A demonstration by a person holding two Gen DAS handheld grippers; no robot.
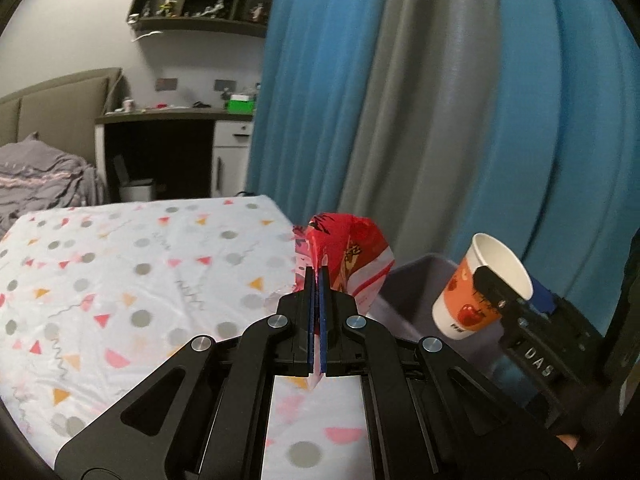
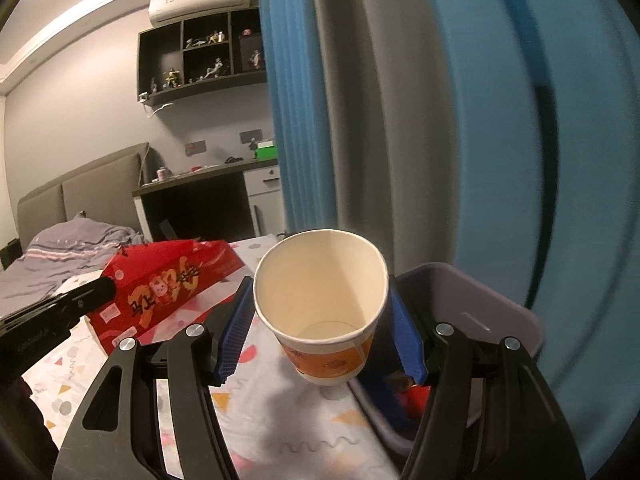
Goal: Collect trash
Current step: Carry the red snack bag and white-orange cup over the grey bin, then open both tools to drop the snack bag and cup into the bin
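Note:
My left gripper (image 1: 319, 276) is shut on a red snack bag (image 1: 347, 256) and holds it above the table's far right corner. From the right wrist view the red bag (image 2: 168, 284) hangs at the left. My right gripper (image 2: 320, 300) is shut on an orange and white paper cup (image 2: 324, 312), held upright and empty by its rim. The cup (image 1: 480, 284) also shows at the right of the left wrist view, above the grey bin (image 1: 416, 300). The bin (image 2: 492, 312) sits just right of the cup and holds something red.
The table has a white cloth with dots and triangles (image 1: 140, 280). Blue and grey curtains (image 1: 400, 100) hang close behind the bin. A bed (image 1: 40, 180), a desk (image 1: 172, 120) and wall shelves stand at the far left.

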